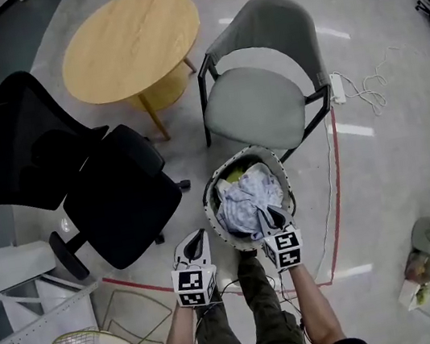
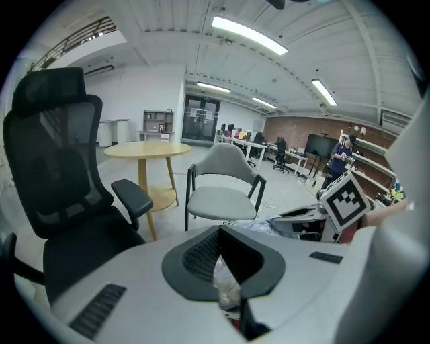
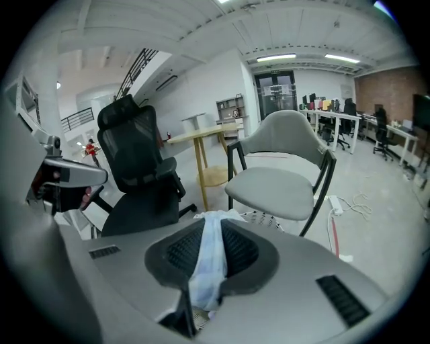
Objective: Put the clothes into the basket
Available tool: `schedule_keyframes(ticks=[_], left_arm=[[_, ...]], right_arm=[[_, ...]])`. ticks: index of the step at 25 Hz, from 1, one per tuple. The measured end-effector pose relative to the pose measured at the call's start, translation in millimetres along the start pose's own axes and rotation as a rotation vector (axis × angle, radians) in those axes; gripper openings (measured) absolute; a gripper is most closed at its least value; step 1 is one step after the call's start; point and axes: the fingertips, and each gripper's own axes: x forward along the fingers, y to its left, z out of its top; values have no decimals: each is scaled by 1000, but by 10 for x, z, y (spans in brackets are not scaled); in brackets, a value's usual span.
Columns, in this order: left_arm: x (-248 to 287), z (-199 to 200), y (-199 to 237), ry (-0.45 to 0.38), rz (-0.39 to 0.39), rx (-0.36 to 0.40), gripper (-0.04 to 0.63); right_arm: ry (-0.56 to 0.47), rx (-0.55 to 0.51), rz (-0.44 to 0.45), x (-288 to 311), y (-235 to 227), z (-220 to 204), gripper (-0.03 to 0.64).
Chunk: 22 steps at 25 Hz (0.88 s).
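Pale blue cloth (image 3: 207,265) runs pinched between the pads of the right tool (image 3: 209,230), its jaws clamped on the fabric, at the near rim of a pale perforated basket (image 1: 211,191) on the grey floor (image 1: 393,162). In the head view that tool's tip lies among the clothes (image 1: 244,200) heaped in the basket. They form a crumpled blue-and-white pile, with a yellow-green piece (image 1: 234,176) showing at the far side. The left tool (image 1: 197,242) hangs just left of the basket, outside its rim and apart from the pile. Its own view shows the jaws together at the tips, with a pale scrap low in the slot behind them that cannot be made out. Each tool is carried at the end of a bare forearm (image 1: 311,306), and the person's legs (image 1: 261,298), in dark trousers, stand between the two arms, just near of the basket. A grey chair (image 1: 256,103) on black legs stands just beyond the basket. A black office chair (image 1: 116,193) sits to the left, and a round wooden table (image 1: 130,44) stands farther off, left of the grey chair. A red tape line (image 1: 337,187) runs along the floor right of the basket. A white power strip (image 1: 337,88) lies by the grey chair's right side, with its cable trailing off to the right.
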Motion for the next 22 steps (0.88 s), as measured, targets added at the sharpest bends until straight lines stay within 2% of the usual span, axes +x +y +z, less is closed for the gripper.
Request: schedule_keyframes(ticks=[4, 8, 10, 22], left_arm=[[-20, 4, -8, 2, 1, -2, 6], [-8, 9, -3, 5, 2, 2, 6], [-3, 27, -19, 1, 0, 6, 7], [-108, 187, -87, -25, -1, 20, 6]], right_arm=[[37, -24, -31, -2, -3, -112, 107], [7, -12, -24, -39, 24, -118, 130], [-3, 12, -5, -51, 47, -95, 176], [-62, 15, 11, -200, 100, 209, 176]])
